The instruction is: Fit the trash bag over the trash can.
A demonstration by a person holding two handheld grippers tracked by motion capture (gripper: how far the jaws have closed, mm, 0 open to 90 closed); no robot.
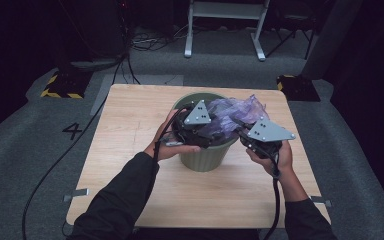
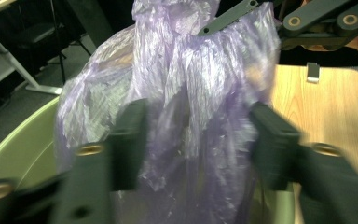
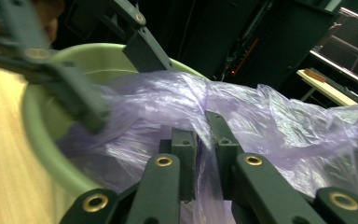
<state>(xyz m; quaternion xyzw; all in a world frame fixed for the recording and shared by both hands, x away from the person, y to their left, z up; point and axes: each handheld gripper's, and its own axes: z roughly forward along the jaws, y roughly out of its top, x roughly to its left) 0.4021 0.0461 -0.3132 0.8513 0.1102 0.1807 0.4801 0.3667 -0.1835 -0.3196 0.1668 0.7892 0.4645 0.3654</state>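
Fitting bag (image 1: 240,114) into bin (image 1: 205,155) on tabletop (image 1: 130,150). Right fingers (image 3: 205,140) pinched narrow on a bag fold, pulling it taut over rim. Left fingers (image 2: 130,135) half-wide, astride hanging bag, pads apparently not pressing; likely regrasping to spread film.

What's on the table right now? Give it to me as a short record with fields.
surface: wooden table
container: green bin, upright on the table
material: purple plastic bag, bunched over the bin's rim
left tongs: jaws either side of the bag, blurred
right tongs: pinched on a fold of the bag
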